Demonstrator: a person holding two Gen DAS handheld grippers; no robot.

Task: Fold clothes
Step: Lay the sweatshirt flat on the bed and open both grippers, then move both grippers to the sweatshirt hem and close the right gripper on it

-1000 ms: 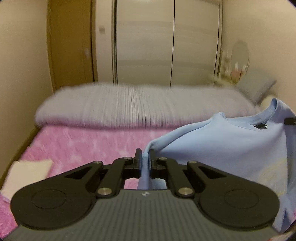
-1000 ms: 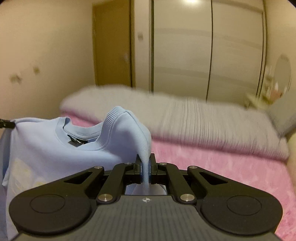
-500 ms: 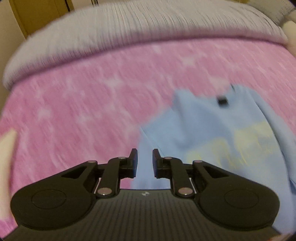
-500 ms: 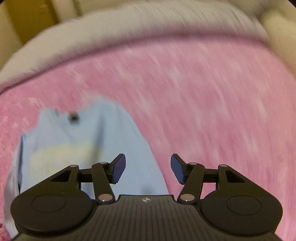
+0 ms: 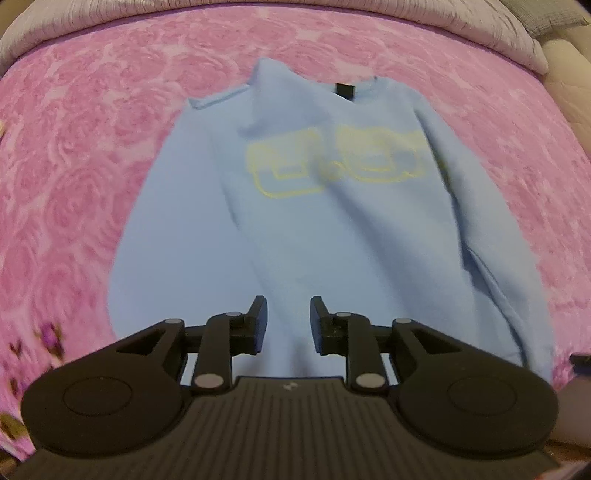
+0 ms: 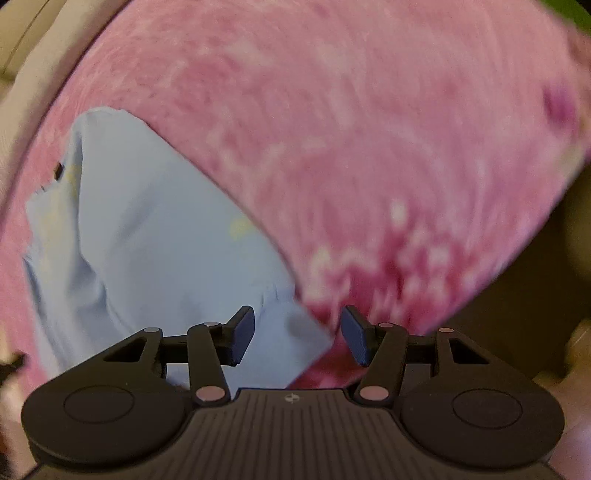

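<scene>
**Sweatshirt flat on bed, both grippers empty**

The light blue sweatshirt (image 5: 332, 221) lies front-up on the pink bedspread (image 5: 92, 129), collar toward the grey duvet (image 5: 443, 18), yellow print showing. The left gripper (image 5: 285, 323) hovers over its lower part, jaws apart, holding nothing. The right gripper (image 6: 297, 334) stands over a corner of the fabric, jaws wide, also empty.

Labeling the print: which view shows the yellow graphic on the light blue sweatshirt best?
Left wrist view: the light blue sweatshirt lies spread on the pink blanket, yellow graphic facing the camera. Right wrist view is blurred, showing only faint yellow traces.
</scene>
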